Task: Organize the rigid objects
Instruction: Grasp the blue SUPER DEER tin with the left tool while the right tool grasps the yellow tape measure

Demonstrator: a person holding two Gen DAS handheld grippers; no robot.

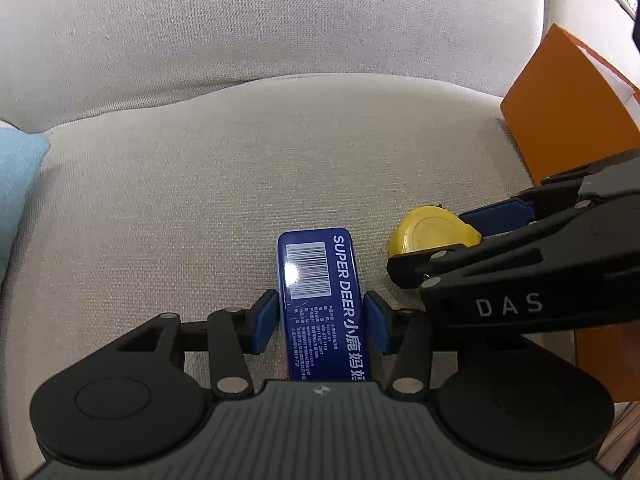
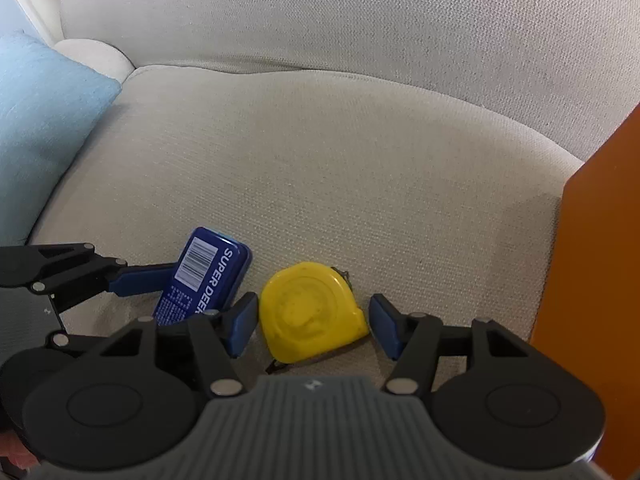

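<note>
A blue "SUPER DEER" tin [image 1: 320, 292] lies on the beige sofa seat [image 1: 240, 168]. My left gripper [image 1: 322, 322] straddles the tin, its blue pads close to both sides; contact is unclear. The tin also shows in the right wrist view [image 2: 204, 280], with the left gripper's finger [image 2: 140, 276] beside it. A yellow tape measure [image 2: 312, 312] lies right of the tin. My right gripper [image 2: 314, 322] is open around it; the left pad is near it, the right pad stands apart. In the left wrist view the tape measure [image 1: 432, 234] sits between the right gripper's fingers [image 1: 496, 216].
An orange box [image 1: 568, 112] stands at the right edge of the seat, also in the right wrist view [image 2: 600, 240]. A light blue cushion [image 2: 44, 120] lies at the left. The sofa backrest [image 2: 360, 12] rises behind.
</note>
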